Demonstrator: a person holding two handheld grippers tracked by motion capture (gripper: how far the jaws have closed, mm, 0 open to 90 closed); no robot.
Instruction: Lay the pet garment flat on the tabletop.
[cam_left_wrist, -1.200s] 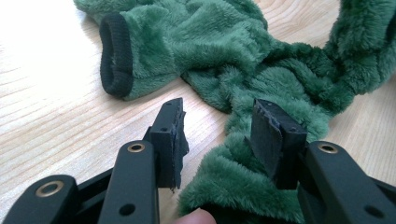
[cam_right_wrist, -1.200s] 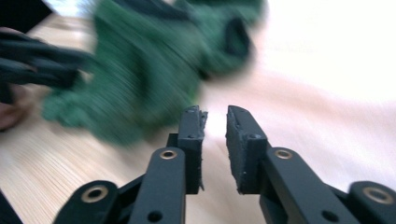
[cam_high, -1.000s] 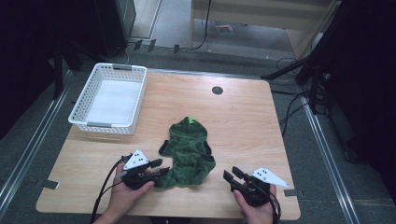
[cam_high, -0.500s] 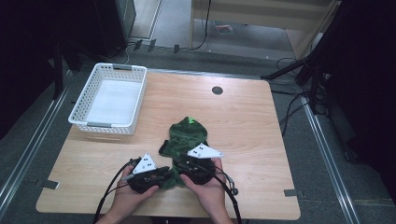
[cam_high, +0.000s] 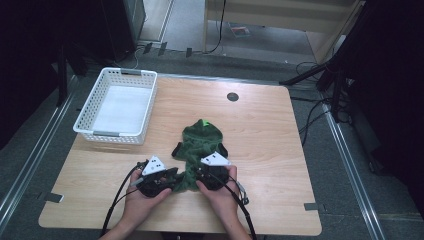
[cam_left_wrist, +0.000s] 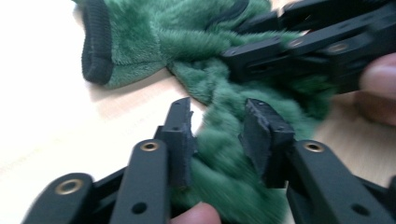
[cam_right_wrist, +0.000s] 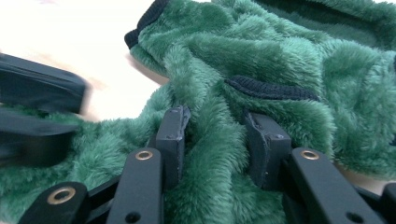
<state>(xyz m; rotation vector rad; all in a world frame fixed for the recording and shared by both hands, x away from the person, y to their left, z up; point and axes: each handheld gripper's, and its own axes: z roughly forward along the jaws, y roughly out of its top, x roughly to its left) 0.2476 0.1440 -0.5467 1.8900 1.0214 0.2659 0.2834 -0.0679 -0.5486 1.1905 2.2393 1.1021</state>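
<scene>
A green fleece garment (cam_high: 200, 142) with black ribbed cuffs lies crumpled at the middle of the wooden table (cam_high: 280, 160). My left gripper (cam_high: 175, 176) is at the left of its near hem, open, with a fold of fleece (cam_left_wrist: 224, 154) between the jaws (cam_left_wrist: 217, 122). My right gripper (cam_high: 201, 172) is at the hem just to the right, open, its jaws (cam_right_wrist: 215, 125) astride a raised ridge of fleece (cam_right_wrist: 261, 51). The two grippers face each other a few centimetres apart. The right gripper (cam_left_wrist: 280, 51) shows at the top right of the left gripper view, and the left gripper (cam_right_wrist: 42, 116) at the left of the right gripper view.
A white plastic basket (cam_high: 102, 134) with a white sheet inside stands at the table's far left. A round cable hole (cam_high: 232, 96) sits near the far edge. Bare tabletop lies to the right of the garment. Cables trail from both grippers over the near edge.
My right gripper has come from the near right of the table leftwards to the garment's hem, beside the left gripper. The left gripper has stayed at the hem.
</scene>
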